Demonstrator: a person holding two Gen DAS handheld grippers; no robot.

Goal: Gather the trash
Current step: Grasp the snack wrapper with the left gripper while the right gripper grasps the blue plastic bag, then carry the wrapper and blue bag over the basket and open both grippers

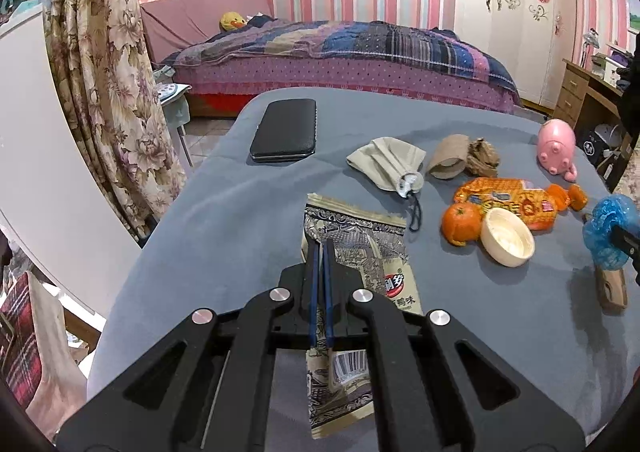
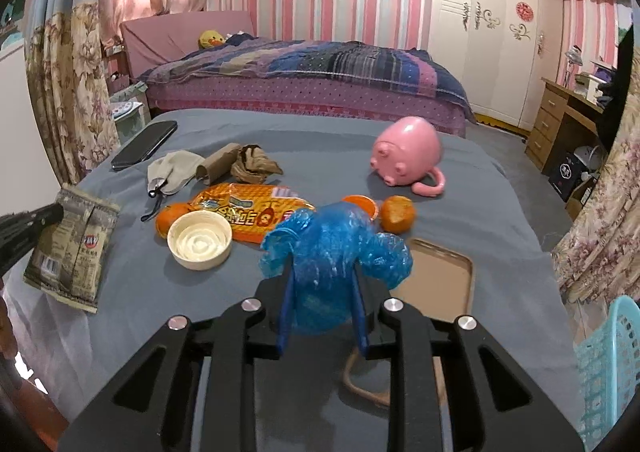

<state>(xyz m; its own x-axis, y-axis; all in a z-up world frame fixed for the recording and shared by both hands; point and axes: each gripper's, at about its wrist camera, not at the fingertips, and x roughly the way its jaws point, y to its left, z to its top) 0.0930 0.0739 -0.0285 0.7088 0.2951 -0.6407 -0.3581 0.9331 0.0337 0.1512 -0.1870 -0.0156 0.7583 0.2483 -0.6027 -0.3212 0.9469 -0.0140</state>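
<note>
We were mid-collection: our left gripper (image 1: pixel 323 248) was clenched on the printed snack wrapper (image 1: pixel 360 248), lifted off the grey table (image 1: pixel 224 219), and our right gripper (image 2: pixel 322 276) squeezed a crumpled blue plastic bag (image 2: pixel 332 252). Farther off lay the orange wrapper (image 2: pixel 248 215) and peels (image 2: pixel 396 213). We judged the next move was carrying both to the teal basket (image 2: pixel 608 364).

On the table (image 2: pixel 460 171), the lid (image 2: pixel 200 240) was positioned in front of the snack packet (image 2: pixel 248 217). The mug (image 2: pixel 406 151) was located behind and right; the phone case (image 2: pixel 145 144) far left.
</note>
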